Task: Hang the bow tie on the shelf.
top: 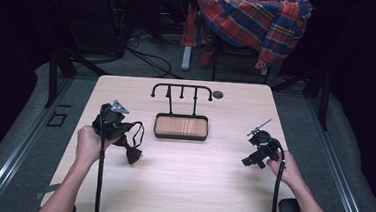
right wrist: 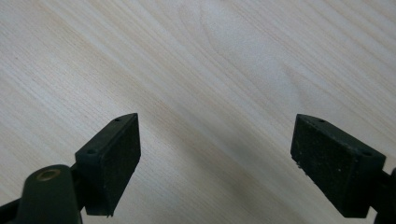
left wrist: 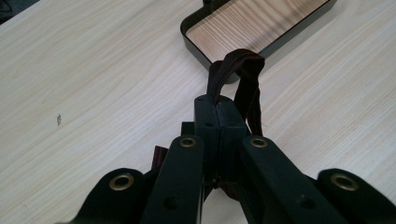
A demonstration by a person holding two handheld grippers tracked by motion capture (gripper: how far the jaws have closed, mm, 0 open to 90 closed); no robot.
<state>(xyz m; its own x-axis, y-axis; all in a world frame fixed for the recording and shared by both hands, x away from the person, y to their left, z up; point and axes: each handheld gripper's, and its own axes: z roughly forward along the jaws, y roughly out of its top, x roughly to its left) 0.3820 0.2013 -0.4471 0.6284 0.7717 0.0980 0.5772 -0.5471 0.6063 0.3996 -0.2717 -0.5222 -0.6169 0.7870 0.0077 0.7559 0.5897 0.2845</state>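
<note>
Left gripper (left wrist: pixel 218 122) pinches dark strap (left wrist: pixel 243 70); right gripper (right wrist: pixel 231 163) gapes.

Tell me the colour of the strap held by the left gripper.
Dark maroon strap, clearest in the left gripper view.

No text, label, brand, number or sign can be read in any of the views. The table (top: pixel 181 170) and tray (top: pixel 181 127) bear no lettering.

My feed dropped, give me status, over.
Left gripper shut on dark bow tie. Right gripper open over bare table. Rack tray ahead, nothing blocking.
</note>
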